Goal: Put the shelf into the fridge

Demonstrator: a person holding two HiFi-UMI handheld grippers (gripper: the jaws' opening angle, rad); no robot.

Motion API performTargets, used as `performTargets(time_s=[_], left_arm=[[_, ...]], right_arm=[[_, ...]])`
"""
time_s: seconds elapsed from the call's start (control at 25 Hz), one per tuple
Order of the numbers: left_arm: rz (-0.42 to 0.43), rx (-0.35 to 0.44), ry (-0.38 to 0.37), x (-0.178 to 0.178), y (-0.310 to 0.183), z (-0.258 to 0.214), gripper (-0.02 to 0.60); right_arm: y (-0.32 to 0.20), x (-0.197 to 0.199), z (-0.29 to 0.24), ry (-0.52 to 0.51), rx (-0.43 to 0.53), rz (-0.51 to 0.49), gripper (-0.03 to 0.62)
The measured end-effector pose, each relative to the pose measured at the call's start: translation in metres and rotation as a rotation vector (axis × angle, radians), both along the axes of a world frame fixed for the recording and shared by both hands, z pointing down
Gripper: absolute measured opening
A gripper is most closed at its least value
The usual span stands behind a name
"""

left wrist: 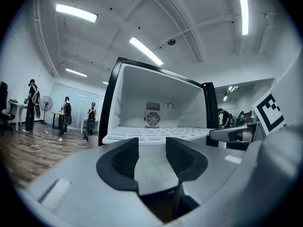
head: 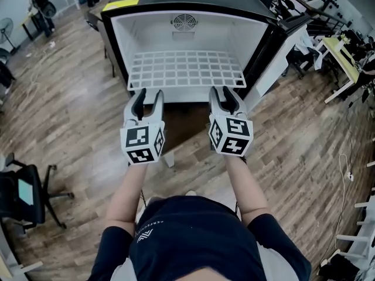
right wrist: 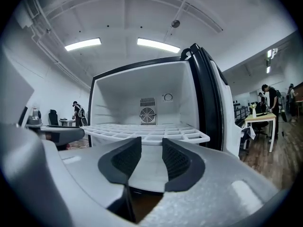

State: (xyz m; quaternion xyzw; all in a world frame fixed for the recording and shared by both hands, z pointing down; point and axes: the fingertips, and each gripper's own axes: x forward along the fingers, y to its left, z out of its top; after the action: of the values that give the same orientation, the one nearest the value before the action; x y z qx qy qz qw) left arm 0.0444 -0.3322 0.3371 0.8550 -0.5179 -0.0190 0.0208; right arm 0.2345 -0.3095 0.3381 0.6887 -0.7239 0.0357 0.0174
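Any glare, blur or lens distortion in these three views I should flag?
Head view: fisheye bows the floor planks; fridge interior bright, shelf grid clear. Left gripper view: dark round vignette, ceiling lights blown out, left gripper body near the lens soft. Right gripper view: same vignette and clipped lights, shelf sharp.

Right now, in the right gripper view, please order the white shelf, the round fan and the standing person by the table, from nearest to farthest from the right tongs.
1. White shelf: just ahead of the right tongs, in the fridge.
2. Round fan: centre of the fridge's back wall.
3. Standing person: far right, beyond the fridge.
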Motion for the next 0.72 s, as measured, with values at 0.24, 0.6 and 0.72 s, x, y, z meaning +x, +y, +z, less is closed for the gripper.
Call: performTargets(time_s=[0.24, 0.6, 0.72], left_arm=[[0.008, -0.010, -0.020, 0.002, -0.008, 0.001, 0.183], [0.012, -0.014, -0.026, 0.001, -0.031, -0.003, 0.158], [0.024, -0.015, -0.041, 0.002, -0.041, -0.004, 0.153]], right_arm=[[-0.008, 0.002, 0.000, -0.009, -0.018, -0.004, 0.144], [-0.030, 0.004, -0.002, 0.014, -0.031, -0.020, 0.137], [-0.040, 0.006, -0.002, 0.019, -0.033, -0.022, 0.137]])
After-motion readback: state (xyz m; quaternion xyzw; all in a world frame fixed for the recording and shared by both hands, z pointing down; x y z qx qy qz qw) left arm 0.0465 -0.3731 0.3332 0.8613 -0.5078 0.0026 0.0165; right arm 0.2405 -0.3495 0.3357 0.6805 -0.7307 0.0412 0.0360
